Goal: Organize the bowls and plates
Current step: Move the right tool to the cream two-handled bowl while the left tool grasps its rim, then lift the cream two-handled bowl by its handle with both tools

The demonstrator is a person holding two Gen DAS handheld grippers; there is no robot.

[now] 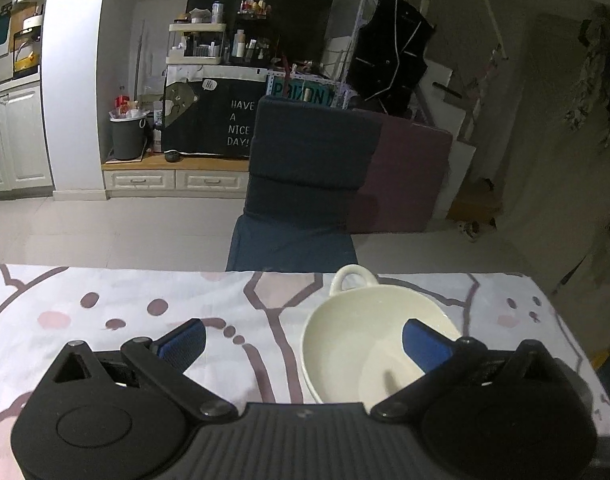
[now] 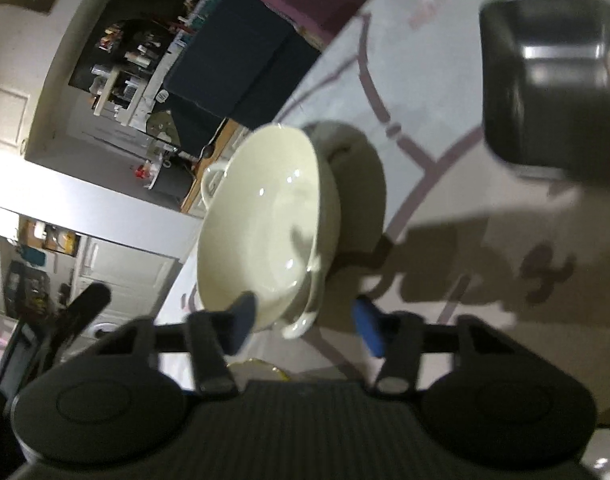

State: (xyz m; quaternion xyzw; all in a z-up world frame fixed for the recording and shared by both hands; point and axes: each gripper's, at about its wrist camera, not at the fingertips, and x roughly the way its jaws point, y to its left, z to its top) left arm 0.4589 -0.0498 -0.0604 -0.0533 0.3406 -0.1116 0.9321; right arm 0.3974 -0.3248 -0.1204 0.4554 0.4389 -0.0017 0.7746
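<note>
1. Left wrist view: left gripper (image 1: pixel 303 338) hung over the table, jaws spread wide, nothing clamped.
2. Cream bowl (image 1: pixel 357 332) with a loop handle (image 1: pixel 351 278) sat on the patterned tablecloth (image 1: pixel 105 320), near the far edge of the table.
3. One blue pad (image 1: pixel 425 346) of the left gripper reached inside the bowl, over its rim; the other pad (image 1: pixel 185 342) stood outside the bowl, over the cloth. Neither pad pressed on the bowl.
4. Beyond the table: a dark blue chair (image 1: pixel 305 168), with a cabinet of bottles and a grey bin (image 1: pixel 127 138) behind it.
5. Right wrist view: the frame was rolled hard, so the table ran diagonally. The picture was blurred.
6. Right gripper (image 2: pixel 307 326) had its jaws about half spread. The near rim and handle of the bowl (image 2: pixel 265 216) lay between the pads.
7. The dark-looking left pad (image 2: pixel 241 324) overlapped the bowl's rim; the blue right pad (image 2: pixel 369 328) stood clear of it. I could not tell whether it had a grip on the bowl.
8. A dark square container (image 2: pixel 553 80) stood on the cloth, well apart from the bowl.
9. Shadows of the grippers fell on the cloth (image 2: pixel 445 80) beside the bowl.
</note>
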